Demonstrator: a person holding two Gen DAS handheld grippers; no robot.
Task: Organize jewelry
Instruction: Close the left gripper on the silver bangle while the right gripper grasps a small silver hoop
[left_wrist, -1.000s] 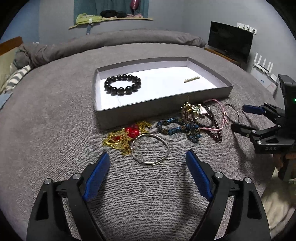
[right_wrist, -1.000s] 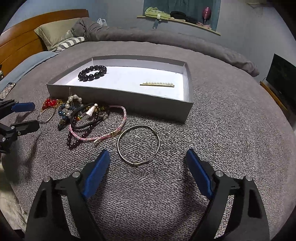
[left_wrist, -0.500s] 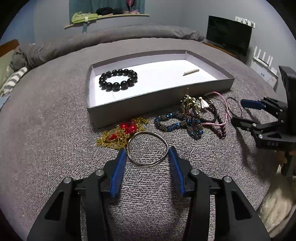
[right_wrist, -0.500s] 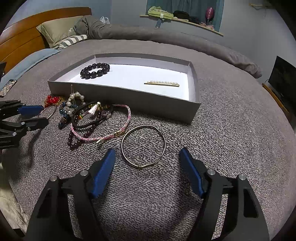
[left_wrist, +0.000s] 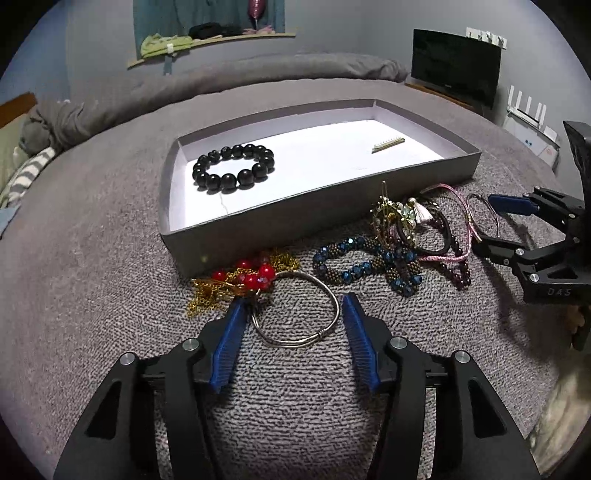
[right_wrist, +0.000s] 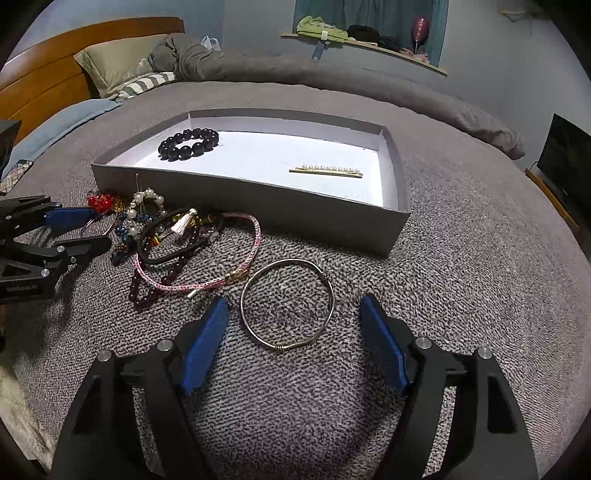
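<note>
A grey tray (left_wrist: 280, 218) (right_wrist: 258, 195) on the bed holds a black bead bracelet (left_wrist: 233, 167) (right_wrist: 188, 143) and a pearl hairpin (left_wrist: 388, 144) (right_wrist: 327, 171). In front of it lies a pile of jewelry: a red and gold chain (left_wrist: 243, 277), a blue bead bracelet (left_wrist: 364, 262), a pink cord (right_wrist: 207, 282). My left gripper (left_wrist: 293, 306) is open, its fingers on either side of a silver bangle (left_wrist: 334, 295). My right gripper (right_wrist: 293, 308) is open around a second silver bangle (right_wrist: 325, 278). Each gripper shows in the other's view, the left (right_wrist: 79, 229) and the right (left_wrist: 491, 221).
The grey blanket (left_wrist: 92, 258) covers the bed. Pillows (right_wrist: 114, 66) and a wooden headboard (right_wrist: 44, 74) lie at one end. A black TV (left_wrist: 456, 66) stands by the wall. A shelf (right_wrist: 362, 40) with clothes hangs on the far wall.
Both grippers have moved forward and down onto their silver bangles. The left gripper's jaws narrowed from wide open to just wider than the bangle; the right gripper's jaws also narrowed somewhat.
</note>
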